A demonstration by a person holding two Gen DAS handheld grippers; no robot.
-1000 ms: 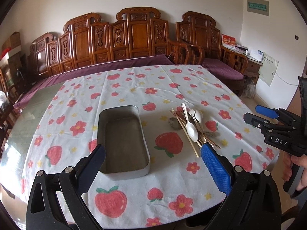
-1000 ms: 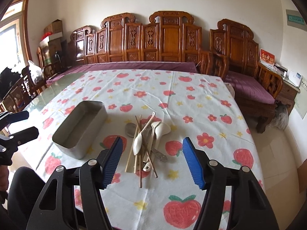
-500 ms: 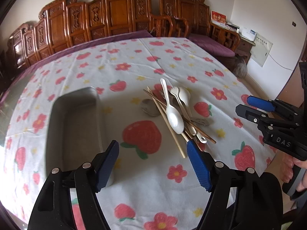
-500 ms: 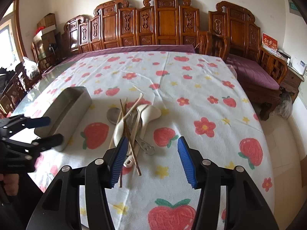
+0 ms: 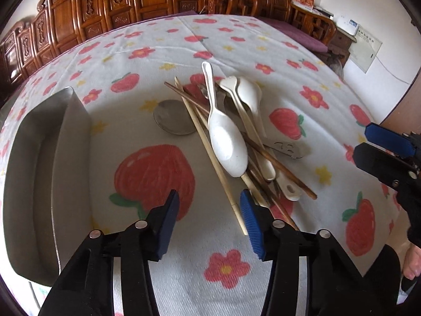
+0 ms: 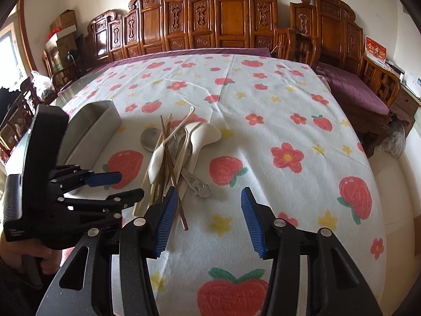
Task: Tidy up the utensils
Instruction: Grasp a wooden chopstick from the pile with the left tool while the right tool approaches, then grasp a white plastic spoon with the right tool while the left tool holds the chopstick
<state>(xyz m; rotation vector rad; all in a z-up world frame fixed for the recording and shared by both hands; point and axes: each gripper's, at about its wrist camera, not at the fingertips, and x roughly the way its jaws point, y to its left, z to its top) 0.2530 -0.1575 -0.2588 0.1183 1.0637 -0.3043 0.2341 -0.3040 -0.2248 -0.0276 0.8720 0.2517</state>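
Note:
A pile of utensils lies mid-table: white plastic spoons (image 5: 227, 139) (image 6: 202, 137), wooden chopsticks (image 5: 210, 155) (image 6: 168, 158) and a metal spoon (image 5: 172, 117) (image 6: 149, 138). A metal tray (image 5: 39, 173) (image 6: 89, 131) stands empty to their left. My left gripper (image 5: 209, 205) is open, low over the cloth just before the near ends of the chopsticks; it also shows in the right wrist view (image 6: 126, 185). My right gripper (image 6: 208, 200) is open and empty, its left finger beside the chopstick ends; it shows at the right edge of the left wrist view (image 5: 379, 144).
The table wears a white cloth (image 6: 263, 110) printed with strawberries and flowers. Carved wooden benches (image 6: 226, 23) with purple cushions line the far side and right. The table's right edge (image 6: 368, 158) drops to the floor.
Both grippers have moved forward and down toward the utensil pile. The left gripper's jaws have narrowed somewhat. The utensils and tray have not moved.

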